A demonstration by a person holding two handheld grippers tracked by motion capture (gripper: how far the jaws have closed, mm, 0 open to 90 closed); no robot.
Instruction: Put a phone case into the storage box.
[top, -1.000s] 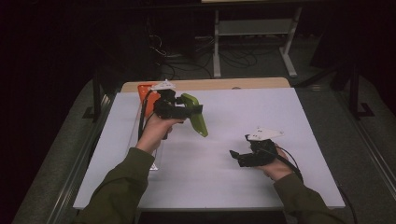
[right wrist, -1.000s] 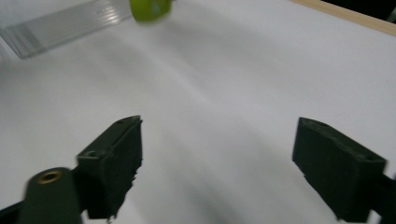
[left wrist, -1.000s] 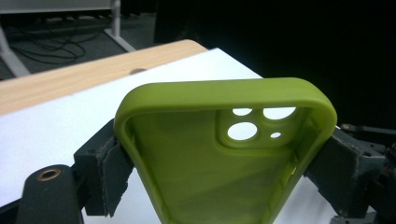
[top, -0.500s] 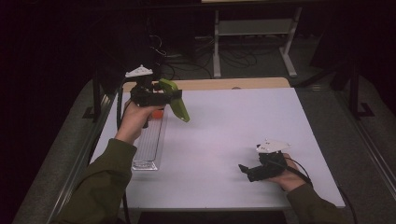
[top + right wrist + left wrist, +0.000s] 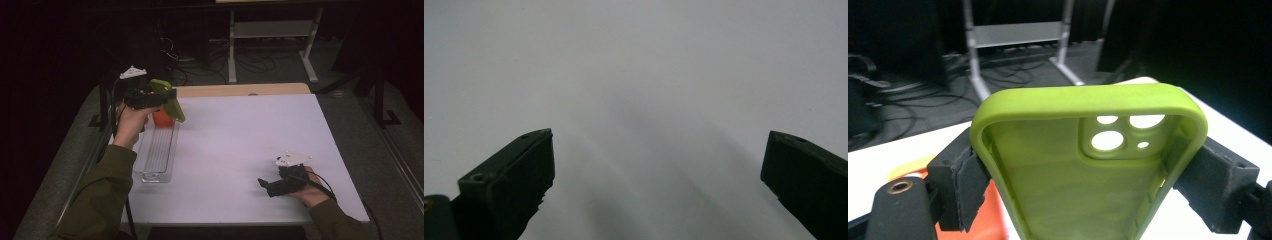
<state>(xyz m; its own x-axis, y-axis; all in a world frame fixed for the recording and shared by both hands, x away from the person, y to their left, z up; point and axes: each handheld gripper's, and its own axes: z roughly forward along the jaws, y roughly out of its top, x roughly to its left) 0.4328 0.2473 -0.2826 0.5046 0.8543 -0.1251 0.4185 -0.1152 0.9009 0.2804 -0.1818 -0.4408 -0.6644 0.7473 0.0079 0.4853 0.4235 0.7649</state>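
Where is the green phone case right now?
The green phone case is clamped in the left claw, held above the far-left of the table over the orange object and clear tray.

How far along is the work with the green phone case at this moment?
Done: the left gripper is shut on the green case and holds it above the table's far left corner, over the clear tray with an orange thing in it. In hand: carrying the case. Left: setting it down, likely in the tray. The right gripper rests open, empty.
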